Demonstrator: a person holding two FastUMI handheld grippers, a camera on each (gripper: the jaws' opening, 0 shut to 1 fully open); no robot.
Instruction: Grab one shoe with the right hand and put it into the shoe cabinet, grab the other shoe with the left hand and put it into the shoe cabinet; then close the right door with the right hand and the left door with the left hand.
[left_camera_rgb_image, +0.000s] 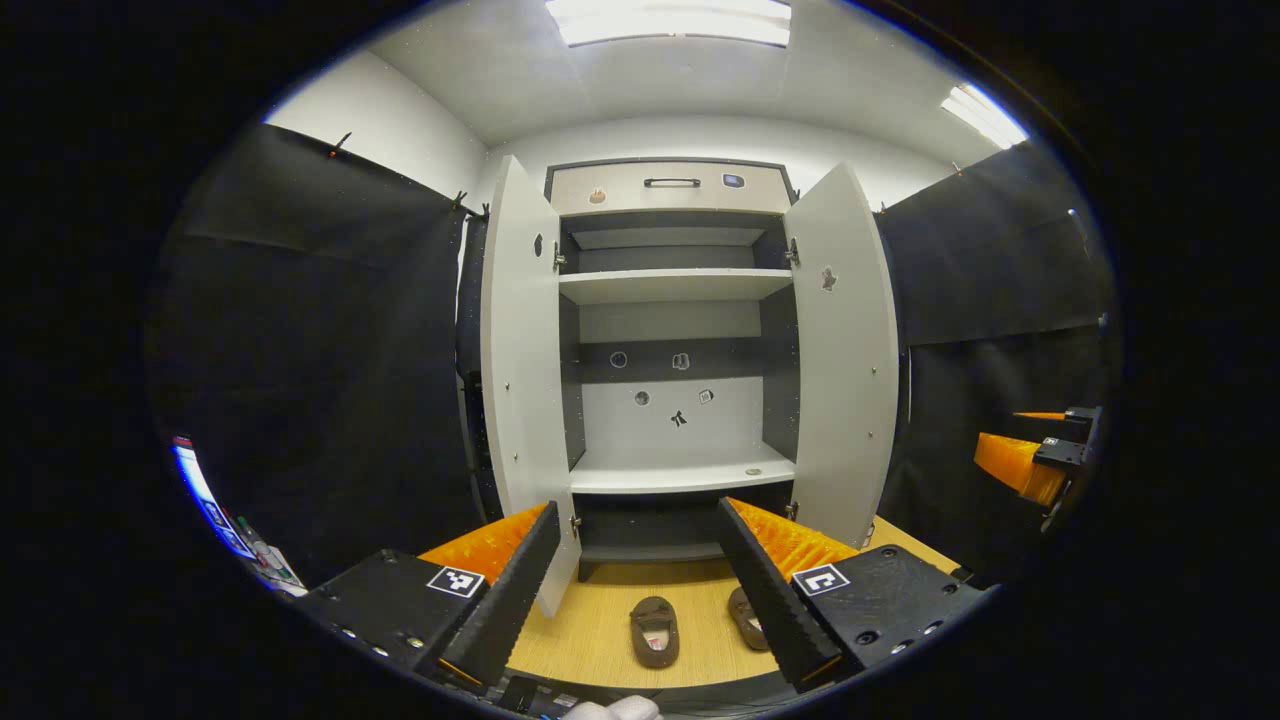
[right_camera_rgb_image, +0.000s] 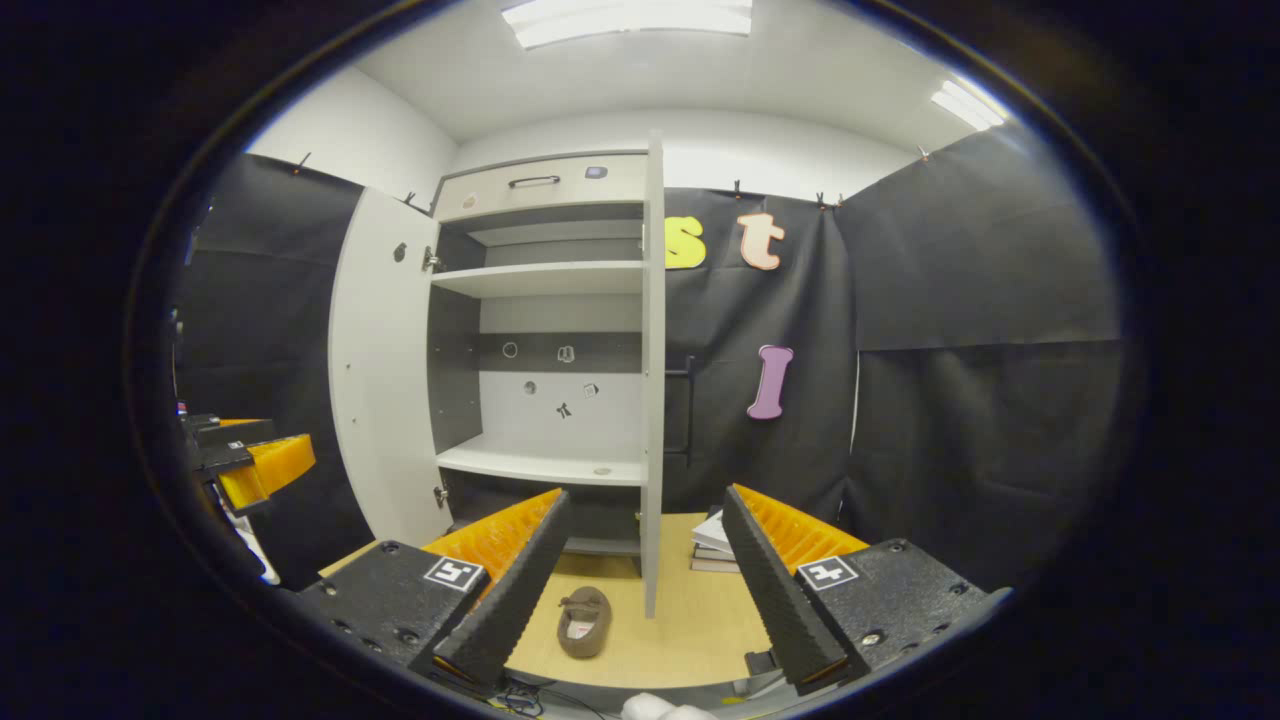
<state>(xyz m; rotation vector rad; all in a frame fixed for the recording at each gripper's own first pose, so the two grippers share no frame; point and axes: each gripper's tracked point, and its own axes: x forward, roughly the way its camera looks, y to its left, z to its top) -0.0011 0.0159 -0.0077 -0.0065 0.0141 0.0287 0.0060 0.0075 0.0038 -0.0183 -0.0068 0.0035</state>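
Wooden floor (left_camera_rgb_image: 600, 640) with two shoes (left_camera_rgb_image: 654, 630), books (right_camera_rgb_image: 715, 545) rightward; both grippers (left_camera_rgb_image: 640, 590) (right_camera_rgb_image: 645, 590) wide.

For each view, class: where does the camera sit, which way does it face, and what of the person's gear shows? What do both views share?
Left gripper view: rides the left gripper, squarely facing the open cabinet; two shoes lie below, the right gripper at the right edge.
Right gripper view: rides the right gripper, seeing the right door edge-on, books beyond.
Shared: cabinet, floor, a shoe.
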